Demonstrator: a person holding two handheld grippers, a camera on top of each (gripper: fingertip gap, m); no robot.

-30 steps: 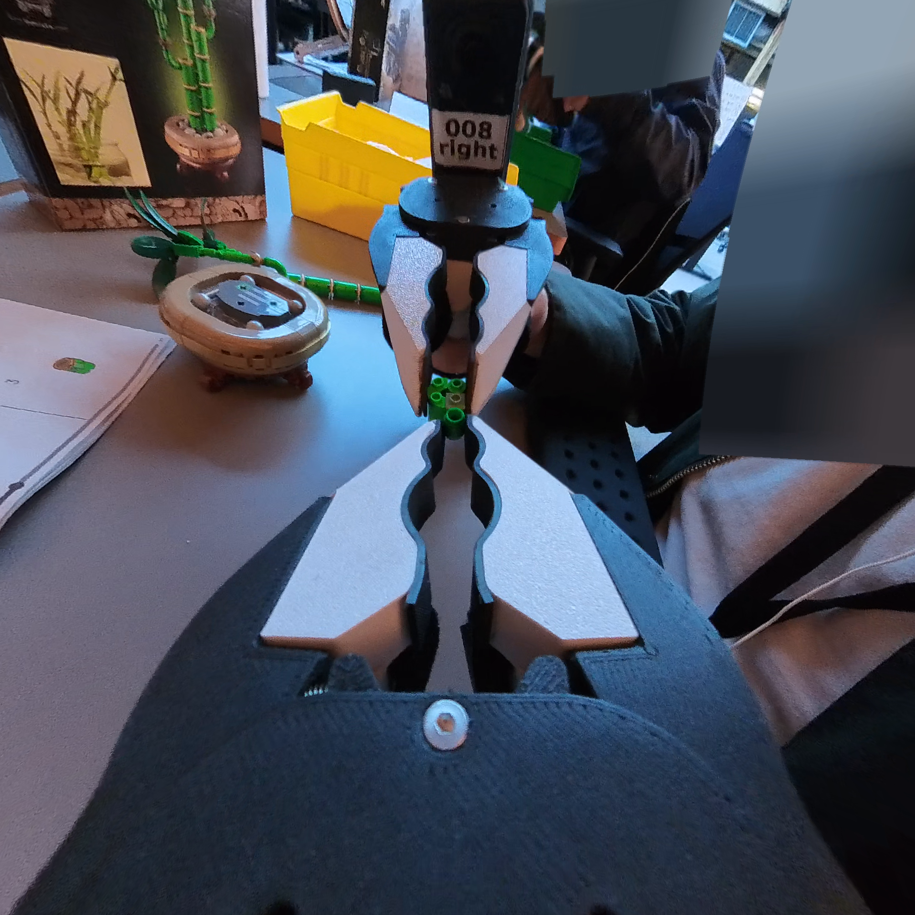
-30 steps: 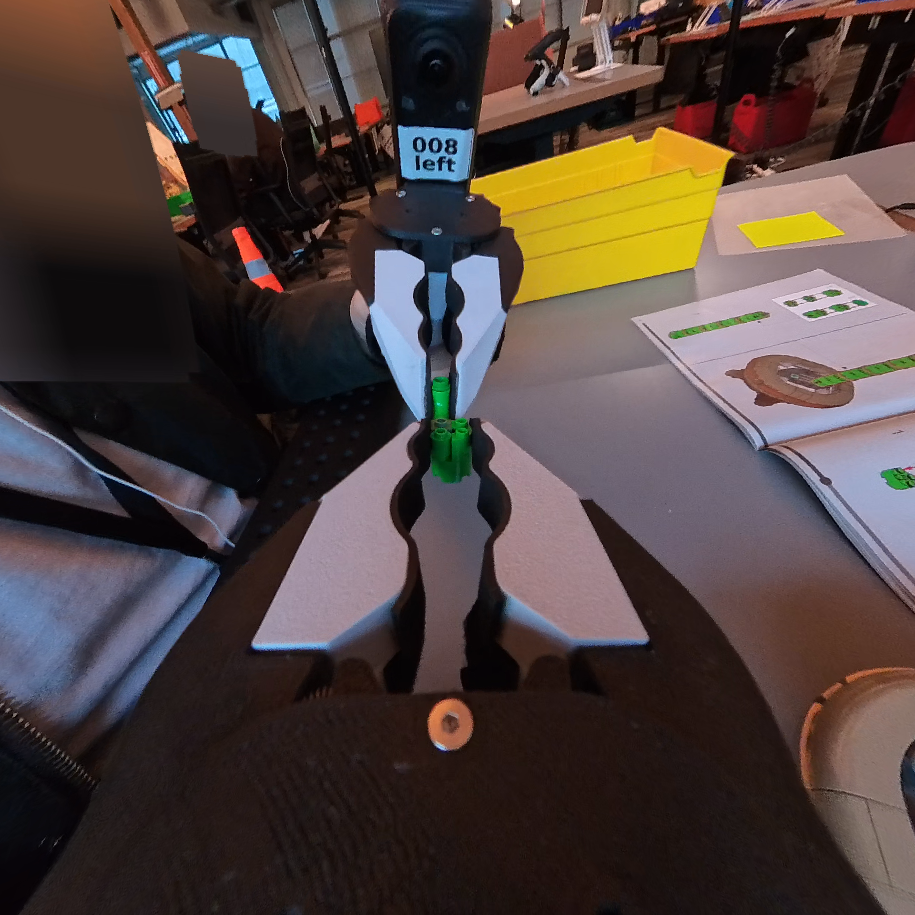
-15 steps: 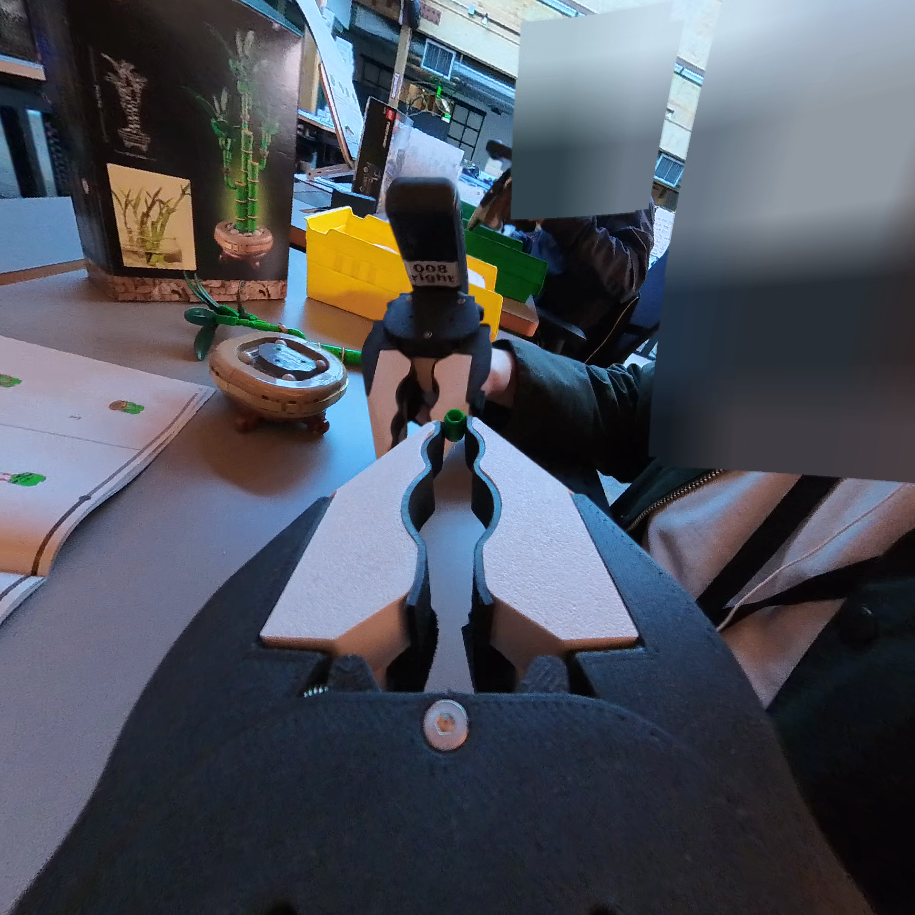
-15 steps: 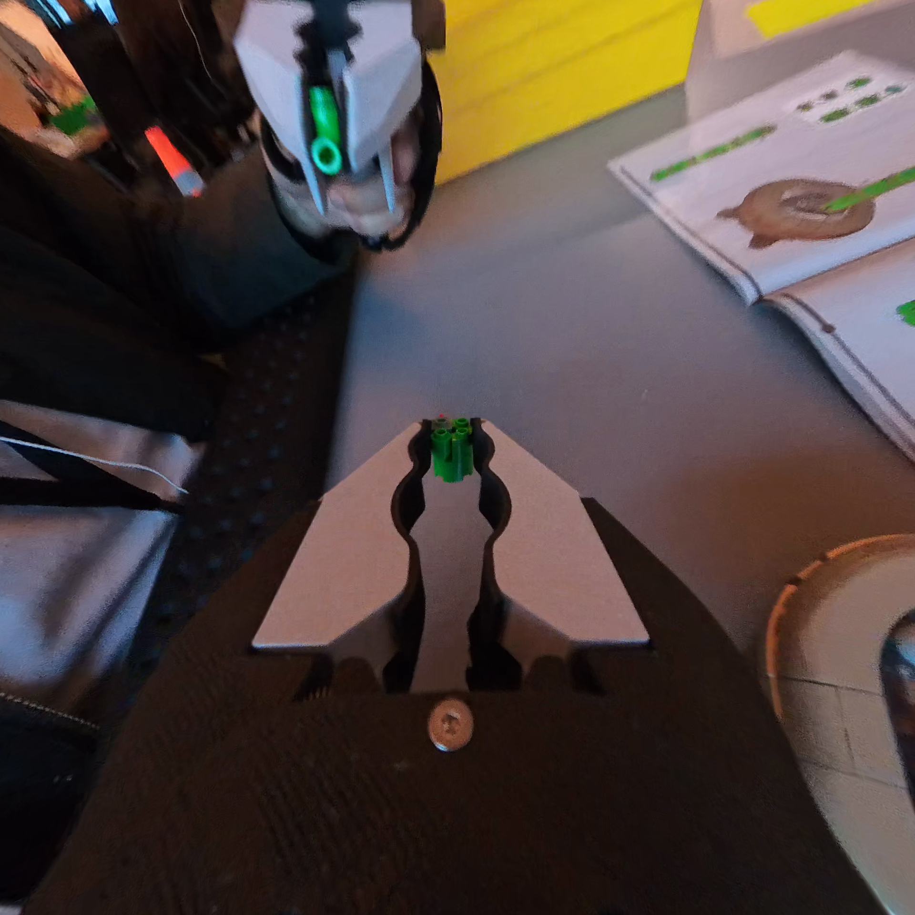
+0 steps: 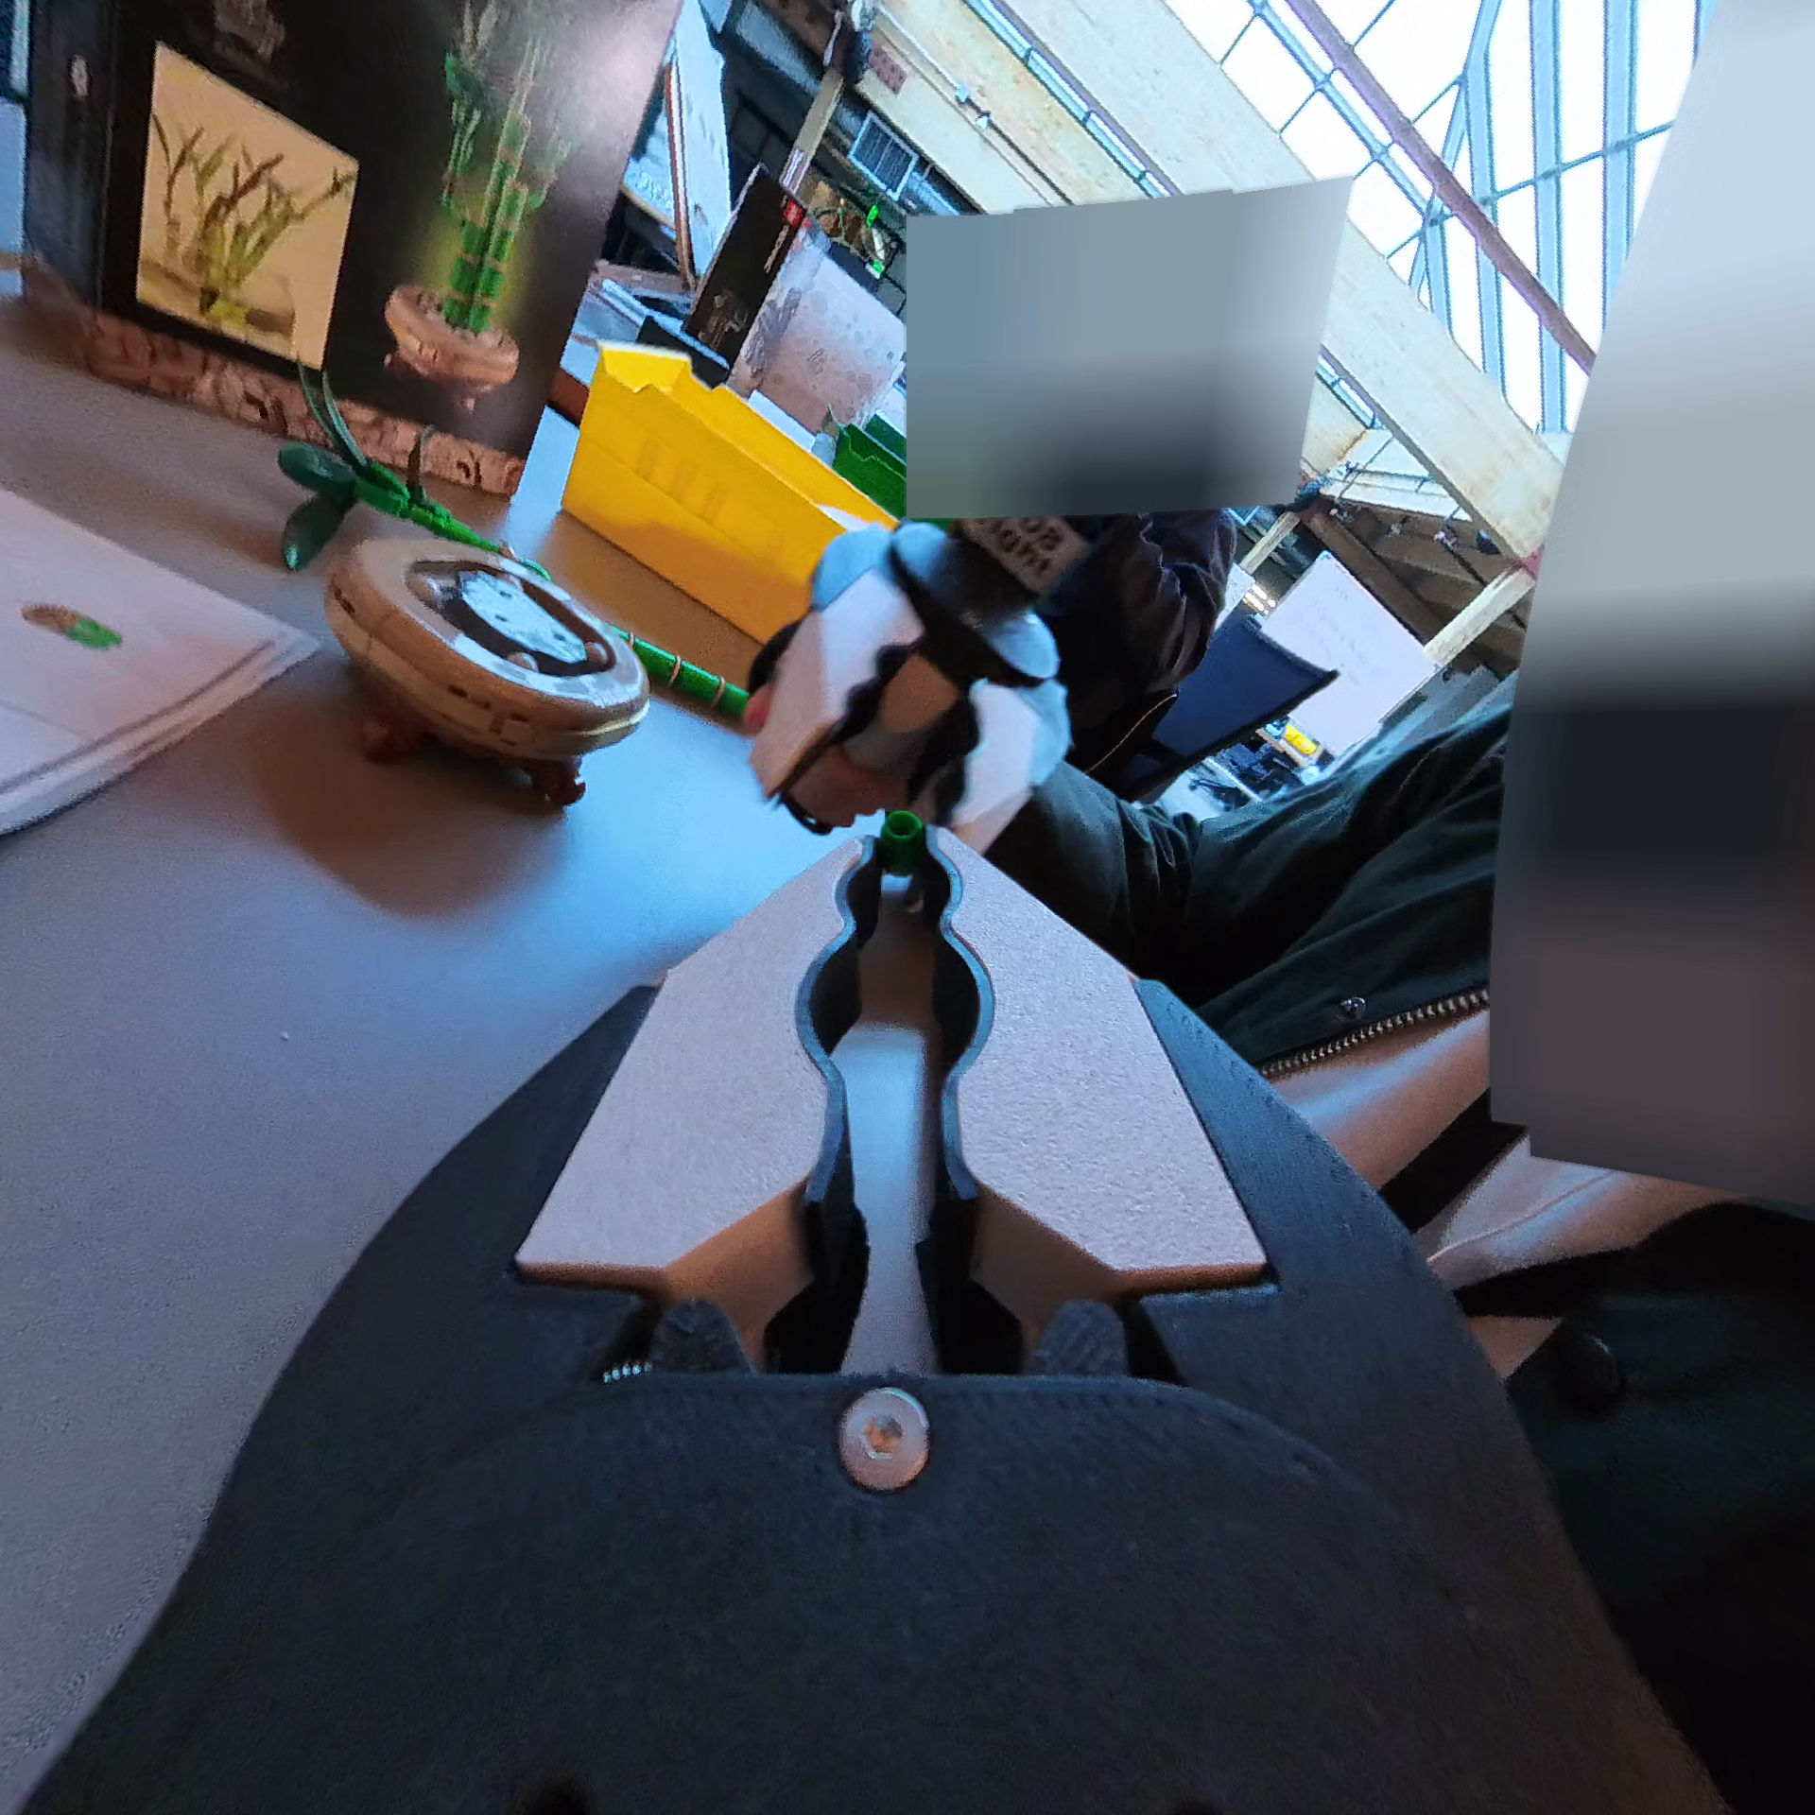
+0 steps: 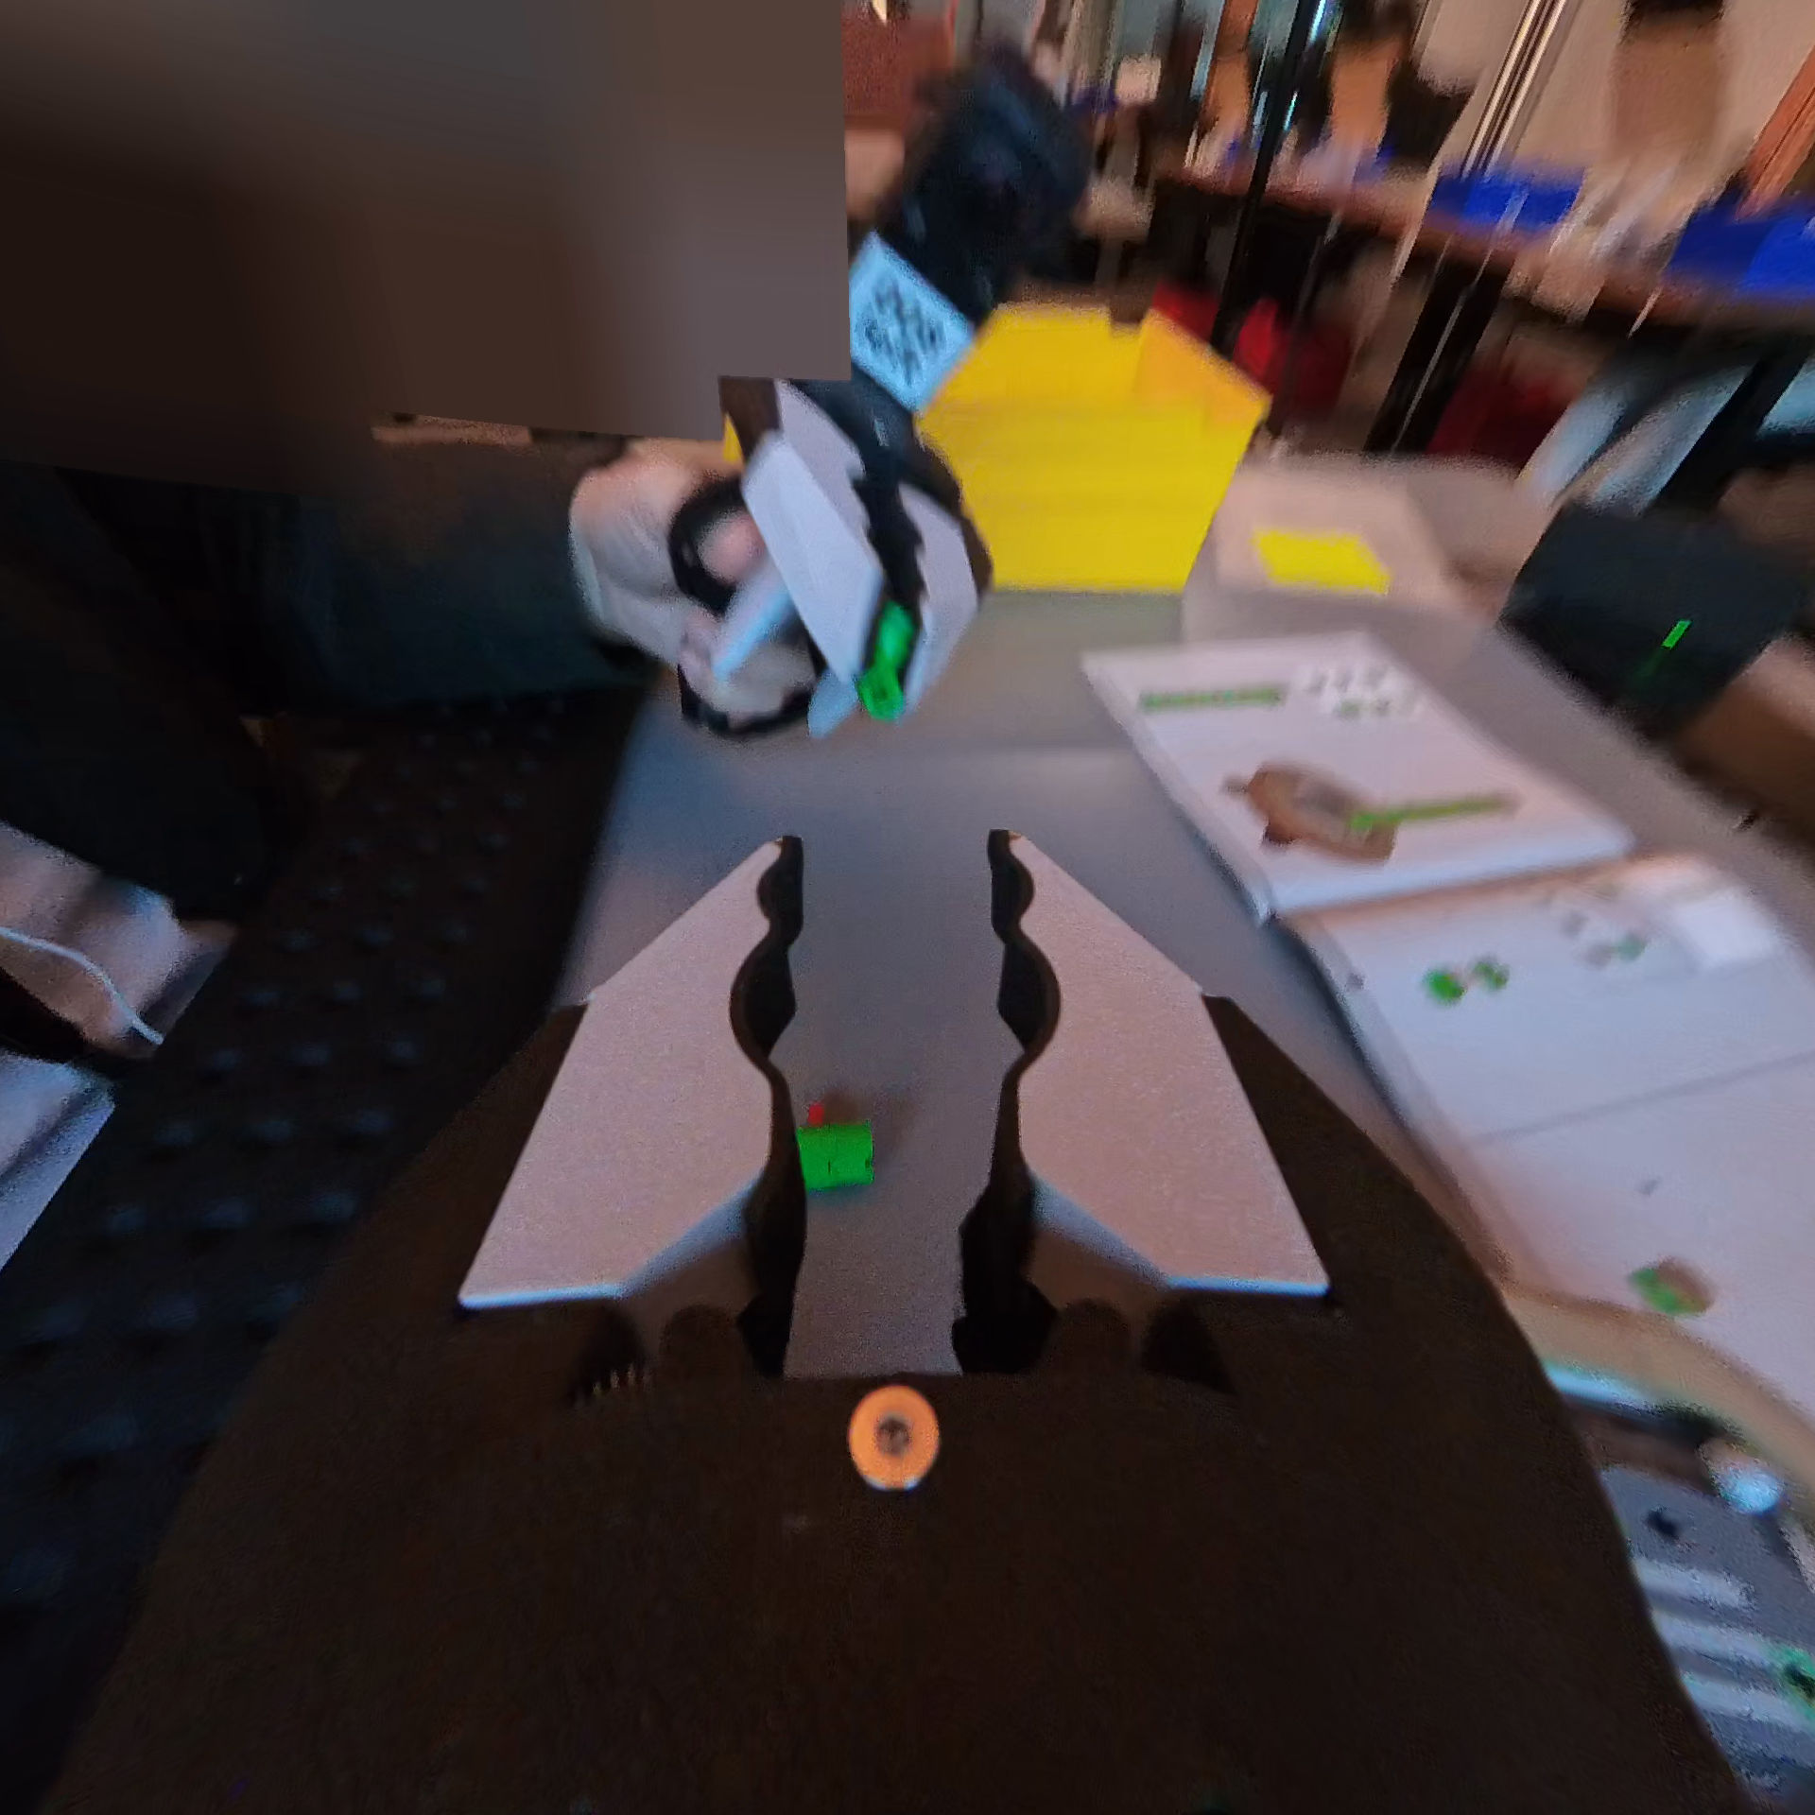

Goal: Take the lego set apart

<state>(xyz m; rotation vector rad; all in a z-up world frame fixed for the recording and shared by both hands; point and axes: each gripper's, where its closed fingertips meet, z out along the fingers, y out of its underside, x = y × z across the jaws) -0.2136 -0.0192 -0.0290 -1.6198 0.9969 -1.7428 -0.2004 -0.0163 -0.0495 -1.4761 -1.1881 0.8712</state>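
Two grippers | left gripper (image 5: 901, 852) clamped on green peg (image 5: 900, 843) | right gripper (image 6: 892, 852) spread wide, holding nothing.

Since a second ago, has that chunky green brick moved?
Yes. The green brick has left the right tool, now open, and lies on the grey table below.

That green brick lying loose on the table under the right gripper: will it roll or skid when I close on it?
The green brick looks blocky and flat-sided, so probably won't roll. It seems small and light on the smooth grey table, so may skid if nudged.
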